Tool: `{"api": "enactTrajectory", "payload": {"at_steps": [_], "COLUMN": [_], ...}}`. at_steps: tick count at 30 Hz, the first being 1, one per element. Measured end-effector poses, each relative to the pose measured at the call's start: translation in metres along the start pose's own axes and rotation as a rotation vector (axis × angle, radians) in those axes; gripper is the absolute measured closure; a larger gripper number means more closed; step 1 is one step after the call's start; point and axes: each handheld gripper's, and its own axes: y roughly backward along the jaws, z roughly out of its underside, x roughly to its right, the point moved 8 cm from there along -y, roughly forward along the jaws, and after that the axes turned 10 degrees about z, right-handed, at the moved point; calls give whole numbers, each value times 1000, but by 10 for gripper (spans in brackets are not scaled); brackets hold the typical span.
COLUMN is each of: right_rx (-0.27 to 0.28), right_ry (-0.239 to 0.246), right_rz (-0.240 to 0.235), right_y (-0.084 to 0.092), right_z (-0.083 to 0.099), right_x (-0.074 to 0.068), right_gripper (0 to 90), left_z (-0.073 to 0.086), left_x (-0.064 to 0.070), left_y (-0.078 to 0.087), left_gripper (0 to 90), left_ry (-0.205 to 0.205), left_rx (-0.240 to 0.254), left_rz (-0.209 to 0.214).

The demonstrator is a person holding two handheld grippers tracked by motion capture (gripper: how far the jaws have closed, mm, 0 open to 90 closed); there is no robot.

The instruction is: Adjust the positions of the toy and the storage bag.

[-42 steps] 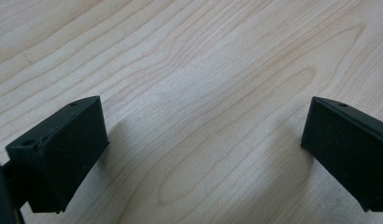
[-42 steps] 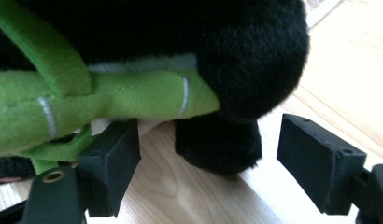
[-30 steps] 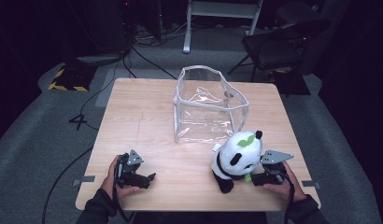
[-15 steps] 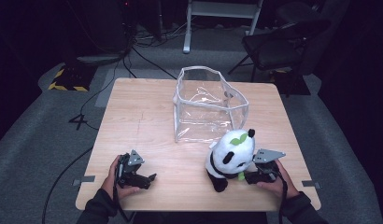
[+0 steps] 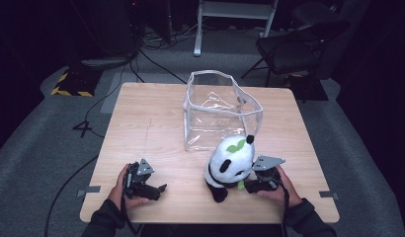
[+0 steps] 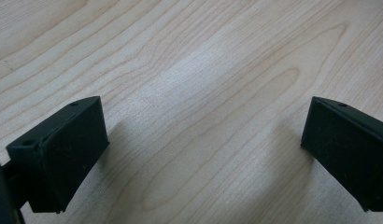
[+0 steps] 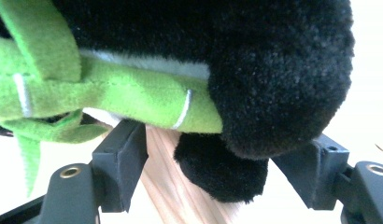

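We are looking down on a light wooden table where a plush panda is sitting near the front edge, just in front of a clear plastic bag that is standing open in the middle of the table. The panda is upright, white-headed with black ears, limbs and a green leaf on its head, and its head is reaching up to about the bag's front wall in the high view.

Our right gripper is lying low at the panda's right side, touching it. In the right gripper view, the right gripper is showing its jaws standing apart on either side of a black furry limb, with a green felt bamboo piece lying just above the left jaw. The right-hand jaw is pressing against the fur, while the left-hand one is sitting just under the green felt; we cannot tell whether the pair are actually gripping the toy, but a clear gap is remaining between them.

Our left gripper is resting on the table near the front left, well apart from the panda and the bag. In the left gripper view, the left gripper is holding its jaws wide apart over bare wood grain, with nothing between them.
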Motion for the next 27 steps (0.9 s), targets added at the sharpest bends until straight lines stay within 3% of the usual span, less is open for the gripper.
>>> {"api": "enactTrajectory", "payload": {"at_steps": [6,11,19,23,27], "right_rx": [-2,1,-7,-21,-20], "right_ry": [0,19,27,34,0], "right_rz": [-1,4,-5,-5,4], "right_y": [-15,-27,-38,-34,-23], "right_z": [-14,-23,-31,-27,-18], "right_x": [-13,-22,-35,-33,-19], "right_gripper": [275,272,262,279,270], "left_z": [-1,-3,-6,-6,-6], "left_x": [1,3,3,4,4], "left_y": [-1,-3,-6,-6,-6], "left_gripper": [5,5,5,5,5], "left_ry": [-10,23,10,9,8], "left_rx": [-2,5,2,2,1], "left_rz": [2,-21,-4,-2,-3]}}
